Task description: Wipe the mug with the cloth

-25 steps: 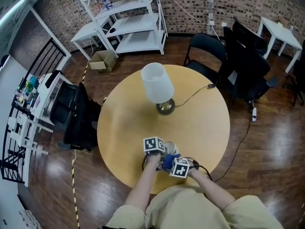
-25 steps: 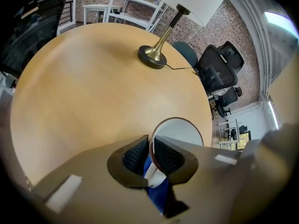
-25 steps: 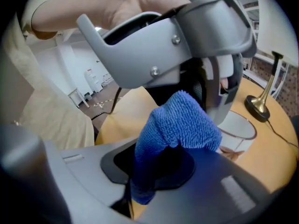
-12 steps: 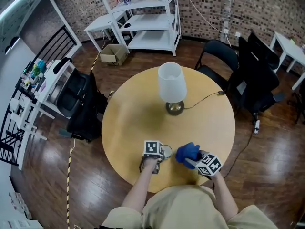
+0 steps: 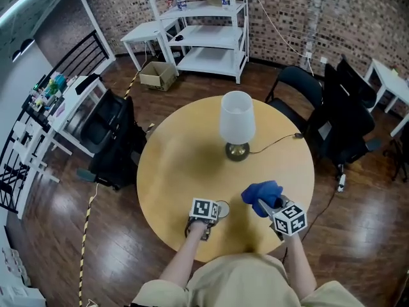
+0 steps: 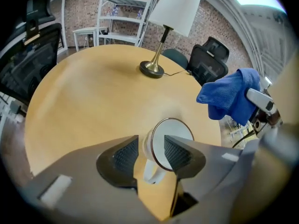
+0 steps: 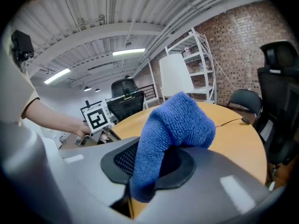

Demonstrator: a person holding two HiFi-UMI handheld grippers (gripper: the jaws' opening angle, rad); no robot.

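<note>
A white mug (image 5: 222, 208) stands upright near the front edge of the round wooden table (image 5: 179, 171). In the left gripper view, the mug (image 6: 174, 133) shows its open mouth and its handle points back at me. My left gripper (image 6: 150, 149) straddles the mug's wall, one pad outside and one inside. Its jaws have just been opening and the pads stand off the wall. My right gripper (image 5: 267, 207) hangs above the table to the right of the mug, shut on a blue cloth (image 5: 262, 191). That cloth (image 7: 177, 120) bunches up out of the right gripper (image 7: 149, 164).
A table lamp (image 5: 236, 123) with a white shade stands at the table's far side, and its cord (image 5: 275, 139) trails off to the right. Black office chairs (image 5: 108, 133) (image 5: 345, 120) flank the table. White shelving (image 5: 204, 31) stands at the back wall.
My right gripper has lifted the blue cloth off the mug and carried it up and to the right. The left gripper stays at the mug, which now shows uncovered.
</note>
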